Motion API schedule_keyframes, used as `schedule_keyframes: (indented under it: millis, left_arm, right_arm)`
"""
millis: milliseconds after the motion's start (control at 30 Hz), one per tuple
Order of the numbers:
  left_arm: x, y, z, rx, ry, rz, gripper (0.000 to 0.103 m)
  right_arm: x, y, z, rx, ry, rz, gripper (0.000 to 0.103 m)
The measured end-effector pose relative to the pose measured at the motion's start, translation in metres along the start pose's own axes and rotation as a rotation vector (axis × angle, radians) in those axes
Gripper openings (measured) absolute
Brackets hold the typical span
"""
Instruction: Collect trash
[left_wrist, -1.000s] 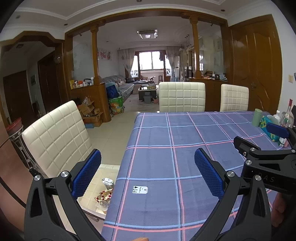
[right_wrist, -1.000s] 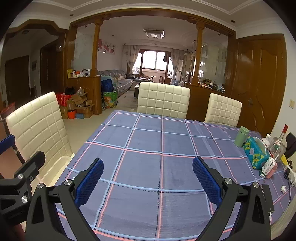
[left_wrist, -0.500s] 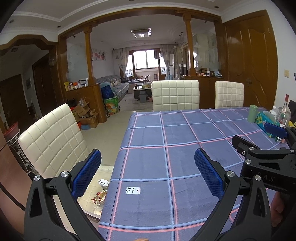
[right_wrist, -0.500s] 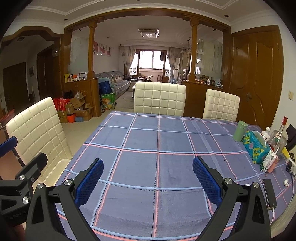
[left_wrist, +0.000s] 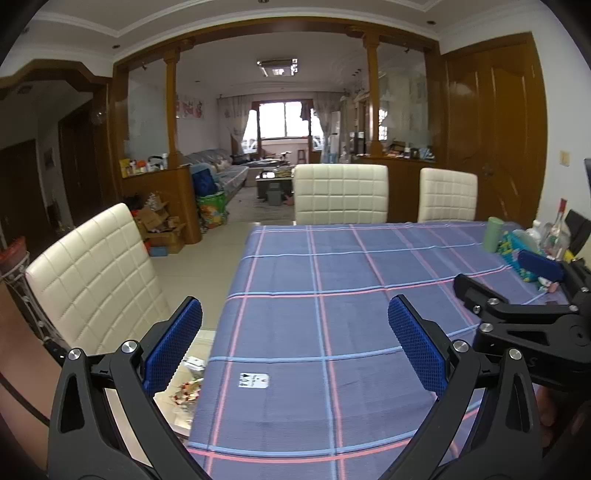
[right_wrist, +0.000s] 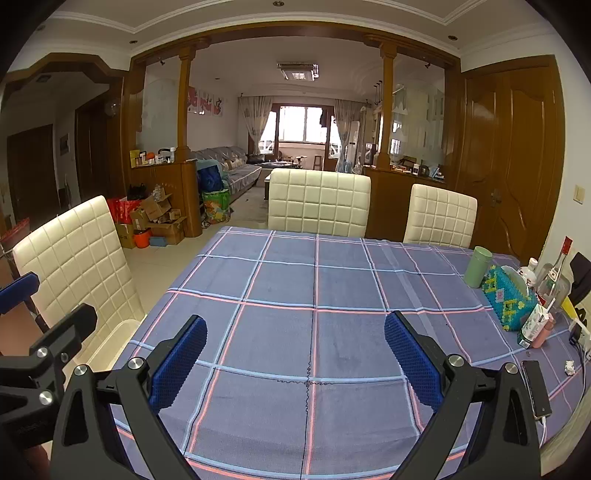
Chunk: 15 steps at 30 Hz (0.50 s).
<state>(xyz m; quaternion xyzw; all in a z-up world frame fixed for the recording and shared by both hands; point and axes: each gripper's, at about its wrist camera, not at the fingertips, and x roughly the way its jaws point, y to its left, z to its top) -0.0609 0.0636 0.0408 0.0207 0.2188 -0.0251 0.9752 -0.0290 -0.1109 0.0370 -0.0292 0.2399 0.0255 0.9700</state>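
**Both grippers held wide over checked worktop, trash candidates at its edges**

Left gripper (left_wrist: 295, 347) is seen with fingers spread apart, nothing between them; right gripper (right_wrist: 295, 354) likewise spread and empty. Both are held above the near edge of the worktop (right_wrist: 314, 280).

Landmark: worktop. On its near-left part a small white label (left_wrist: 253, 380) is stuck or lying flat. Just off its near-left edge, on a chair seat (left_wrist: 173, 417), crumpled wrappers (left_wrist: 186, 391) are seen. At its near-right edge a small white crumpled scrap (right_wrist: 569, 366) lies beside a phone (right_wrist: 536, 387). Further along the right side: a drink carton (right_wrist: 533, 325), a beaded tissue box (right_wrist: 508, 295), a green cup (right_wrist: 477, 266). Whether the carton is trash cannot be told. No bin is visible.

Step judged: searching or picking a target; it fits either a pass with pieces left or a check near the end. Any pickup of scrap or wrappers calls for a low, nearly flat approach and a narrow pinch.
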Motion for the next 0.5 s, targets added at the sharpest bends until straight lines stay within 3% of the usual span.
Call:
schedule_keyframes:
  millis: [500]
  left_arm:
    - [0.0024,-0.0001,0.0006,-0.004,0.015,0.020,0.099]
  right_arm:
    - [-0.0005,0.0013,0.0007,-0.001,-0.001,-0.001,0.094]
